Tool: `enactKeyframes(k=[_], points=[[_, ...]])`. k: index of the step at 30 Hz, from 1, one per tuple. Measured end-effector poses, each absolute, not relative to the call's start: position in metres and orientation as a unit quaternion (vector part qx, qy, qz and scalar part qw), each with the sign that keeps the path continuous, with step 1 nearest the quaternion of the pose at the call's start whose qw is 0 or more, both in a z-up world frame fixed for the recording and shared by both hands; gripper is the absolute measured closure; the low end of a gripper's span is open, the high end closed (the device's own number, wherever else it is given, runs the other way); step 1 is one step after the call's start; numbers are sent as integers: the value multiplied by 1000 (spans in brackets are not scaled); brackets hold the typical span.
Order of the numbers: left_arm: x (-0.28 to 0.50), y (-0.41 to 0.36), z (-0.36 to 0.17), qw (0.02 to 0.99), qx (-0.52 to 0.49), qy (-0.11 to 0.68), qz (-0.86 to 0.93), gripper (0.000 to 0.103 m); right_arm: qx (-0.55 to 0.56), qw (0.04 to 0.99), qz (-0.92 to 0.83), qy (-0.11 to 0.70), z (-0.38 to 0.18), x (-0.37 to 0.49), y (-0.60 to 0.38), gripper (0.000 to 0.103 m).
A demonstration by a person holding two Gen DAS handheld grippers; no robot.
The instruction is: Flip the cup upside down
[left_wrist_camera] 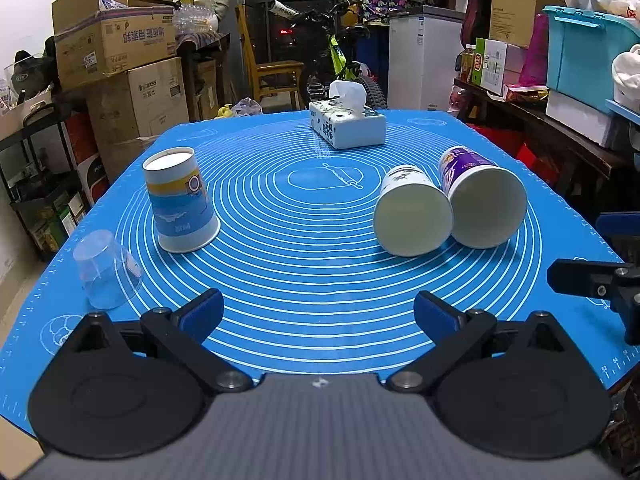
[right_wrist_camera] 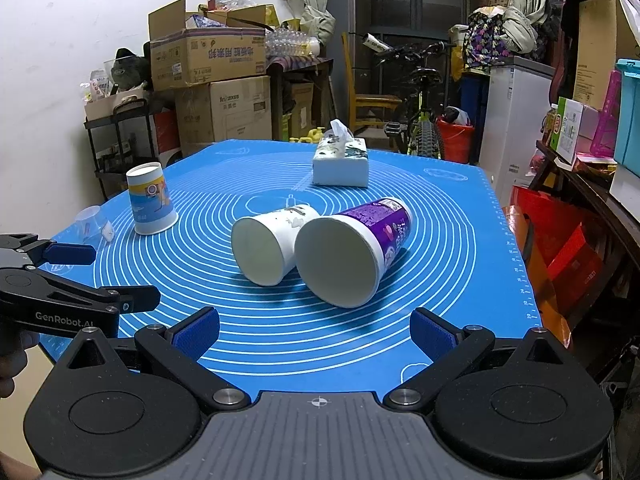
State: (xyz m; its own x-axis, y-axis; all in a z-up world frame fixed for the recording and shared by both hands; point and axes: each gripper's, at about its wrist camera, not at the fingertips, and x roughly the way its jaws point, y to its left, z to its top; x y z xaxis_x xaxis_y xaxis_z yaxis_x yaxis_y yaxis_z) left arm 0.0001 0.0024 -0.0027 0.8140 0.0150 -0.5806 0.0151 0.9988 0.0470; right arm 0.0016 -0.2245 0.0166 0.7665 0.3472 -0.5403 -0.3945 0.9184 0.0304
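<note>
Two paper cups lie on their sides on the blue mat, mouths toward me: a white cup (left_wrist_camera: 412,210) (right_wrist_camera: 272,244) and a purple cup (left_wrist_camera: 482,200) (right_wrist_camera: 354,248), touching each other. A blue and yellow paper cup (left_wrist_camera: 182,200) (right_wrist_camera: 151,204) stands upside down at the left. A clear plastic cup (left_wrist_camera: 106,276) (right_wrist_camera: 94,222) stands upside down at the near left. My left gripper (left_wrist_camera: 318,316) is open and empty, near the mat's front edge. My right gripper (right_wrist_camera: 314,332) is open and empty, just in front of the purple cup.
A white tissue box (left_wrist_camera: 346,124) (right_wrist_camera: 340,164) sits at the far middle of the blue mat (left_wrist_camera: 304,272) (right_wrist_camera: 440,240). Cardboard boxes (left_wrist_camera: 116,48), a bicycle (right_wrist_camera: 420,120) and cluttered shelves (left_wrist_camera: 560,112) surround the table. The left gripper shows at the left of the right wrist view (right_wrist_camera: 72,276).
</note>
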Motion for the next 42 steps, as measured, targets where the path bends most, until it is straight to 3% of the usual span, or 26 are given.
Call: enactKeyframes(k=[42], points=[[0,3,-5,951,29,308,1,3,-43,938,198,280,15,3,-222,2]])
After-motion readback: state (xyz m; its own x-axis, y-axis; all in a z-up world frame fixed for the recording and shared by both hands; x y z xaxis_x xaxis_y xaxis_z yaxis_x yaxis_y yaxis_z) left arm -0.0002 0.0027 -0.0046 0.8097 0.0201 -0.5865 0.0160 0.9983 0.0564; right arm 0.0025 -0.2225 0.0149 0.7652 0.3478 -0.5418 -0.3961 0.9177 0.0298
